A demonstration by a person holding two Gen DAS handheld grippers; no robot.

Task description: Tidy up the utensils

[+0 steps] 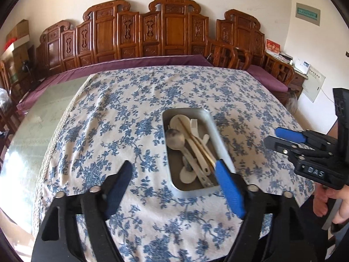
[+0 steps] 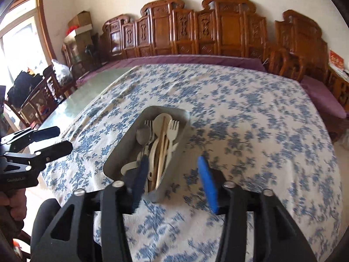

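Left wrist view: the left gripper (image 1: 172, 187) hangs above the counter (image 1: 122, 118), which is covered by a blue-flowered cloth. Its jaws stand wide apart with nothing between them. A grey metal tray (image 1: 220, 144) lies on the cloth just beyond the blue pad of one finger. The tray holds the utensils: a metal spoon (image 1: 174, 138), a white fork (image 1: 194, 126), a pair of chopsticks (image 1: 196, 139) and several white plastic pieces. The right gripper (image 1: 277, 137) enters from the right edge, jaws parted and empty, clear of the tray.

Right wrist view: the right gripper (image 2: 172, 181) hangs over the near end of the tray (image 2: 122, 150). Its jaws are open and grip nothing. The utensils lie lengthwise inside the tray, with a white fork (image 2: 173, 128) and chopsticks (image 2: 162, 146) uppermost. The left gripper (image 2: 59, 140) shows at the left edge, jaws parted and empty.
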